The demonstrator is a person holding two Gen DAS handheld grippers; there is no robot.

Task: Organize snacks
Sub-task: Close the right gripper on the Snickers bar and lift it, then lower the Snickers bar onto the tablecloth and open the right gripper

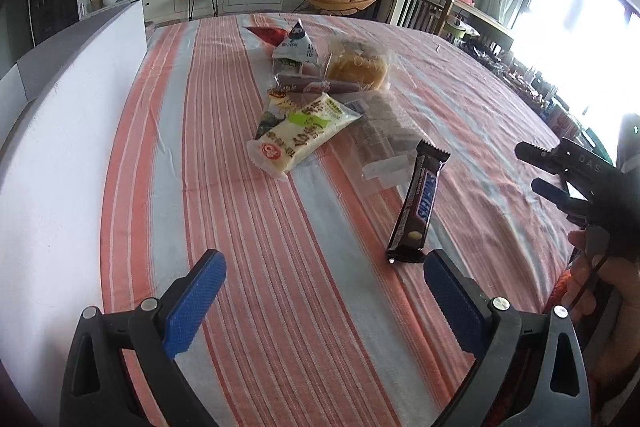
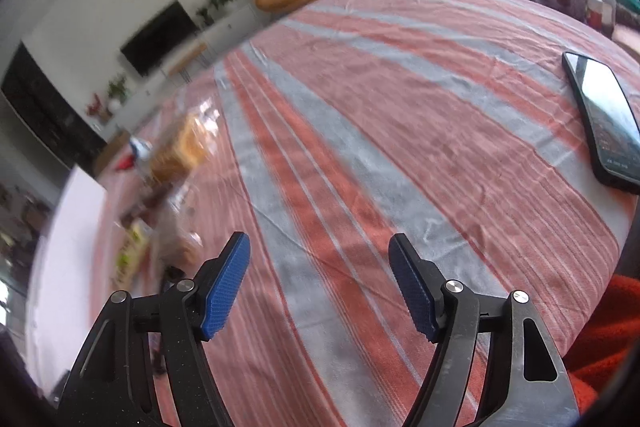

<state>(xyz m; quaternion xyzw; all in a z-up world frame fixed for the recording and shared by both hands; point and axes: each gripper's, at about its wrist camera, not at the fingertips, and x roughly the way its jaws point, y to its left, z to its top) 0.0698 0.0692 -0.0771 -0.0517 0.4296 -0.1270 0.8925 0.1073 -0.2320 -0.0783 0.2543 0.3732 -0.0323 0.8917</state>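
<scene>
The right gripper [image 2: 320,283] is seen above a striped cloth [image 2: 360,107] of red and grey bands, its blue pads [image 2: 226,291] spread wide with nothing between them. A black phone [image 2: 604,119] is laid flat on the cloth at the right, screen up — well apart from the gripper. At the left a blurred heap of snacks [image 2: 172,167] is made out, the wrappers too smeared to be read. A white board [image 2: 64,267] is set along the left edge.

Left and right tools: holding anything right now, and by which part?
Nothing is held. The left tool is open over the striped cloth, short of the Snickers bar. The right tool is open too, nothing between its fingers.
</scene>
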